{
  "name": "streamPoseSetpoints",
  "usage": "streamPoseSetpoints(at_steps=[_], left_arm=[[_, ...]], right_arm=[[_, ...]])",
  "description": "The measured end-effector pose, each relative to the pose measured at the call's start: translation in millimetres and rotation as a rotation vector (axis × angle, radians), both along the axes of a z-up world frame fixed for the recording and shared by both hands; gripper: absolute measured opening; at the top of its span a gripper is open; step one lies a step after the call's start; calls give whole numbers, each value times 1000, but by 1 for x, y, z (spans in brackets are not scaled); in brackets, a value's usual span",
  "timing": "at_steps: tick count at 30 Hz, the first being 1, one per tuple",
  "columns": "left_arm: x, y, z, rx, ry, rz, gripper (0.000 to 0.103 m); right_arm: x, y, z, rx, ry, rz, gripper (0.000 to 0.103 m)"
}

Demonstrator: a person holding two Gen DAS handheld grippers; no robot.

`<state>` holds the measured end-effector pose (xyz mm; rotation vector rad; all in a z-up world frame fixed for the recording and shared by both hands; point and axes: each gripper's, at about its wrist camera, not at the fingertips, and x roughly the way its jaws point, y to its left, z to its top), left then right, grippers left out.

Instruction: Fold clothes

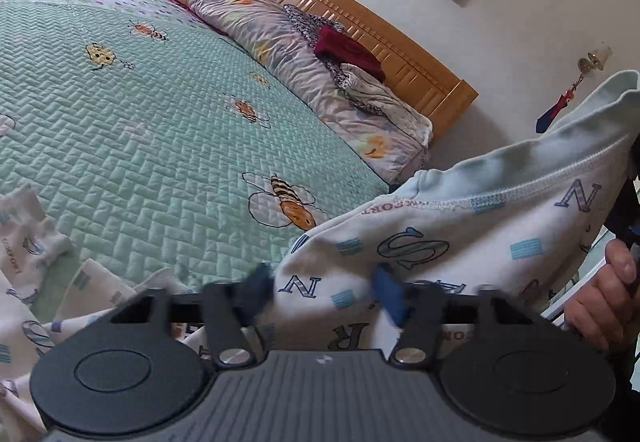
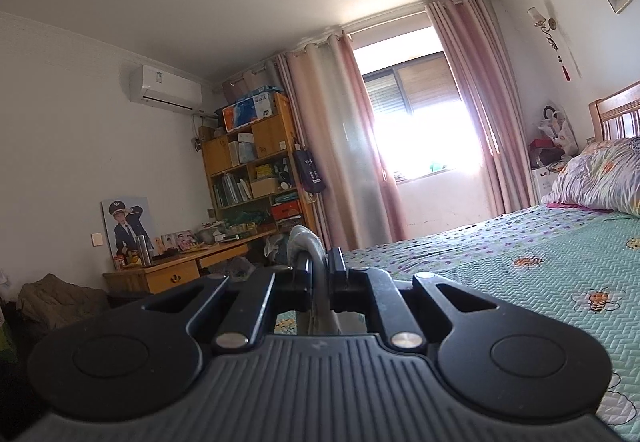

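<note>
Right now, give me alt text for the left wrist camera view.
A white letter-printed garment lies between the left gripper's parted blue fingers, its far end lifted at right beside a hand. Behind lies a green bee-patterned quilt and wooden headboard.

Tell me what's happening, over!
Right gripper shut on white lettered garment. Left gripper open, fold between jaws. Green quilt beneath, nothing blocking.

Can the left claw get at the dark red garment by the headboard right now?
Probably not: the dark red garment lies far across the bed, and the lettered white garment drapes between the left claw's open fingers.
</note>
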<state>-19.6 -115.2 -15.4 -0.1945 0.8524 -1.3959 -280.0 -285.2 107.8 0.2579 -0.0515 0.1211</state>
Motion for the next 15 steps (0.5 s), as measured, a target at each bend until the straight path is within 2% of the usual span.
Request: streamPoseSetpoints(at_steps=[1, 6, 9, 12, 15], left_arm=[[-5, 2, -2, -8, -18, 19, 5], [-29, 39, 9, -92, -101, 165, 2], [-37, 75, 37, -169, -160, 307, 2], [-45, 106, 75, -221, -267, 429, 2], [-58, 122, 106, -209, -417, 513, 2]], right_arm=[[-1, -1, 0, -3, 3, -12, 10], [-1, -12, -5, 39, 0, -50, 11], [3, -13, -9, 73, -1, -77, 11], [13, -10, -12, 92, 19, -106, 11], [22, -2, -12, 101, 22, -110, 11]])
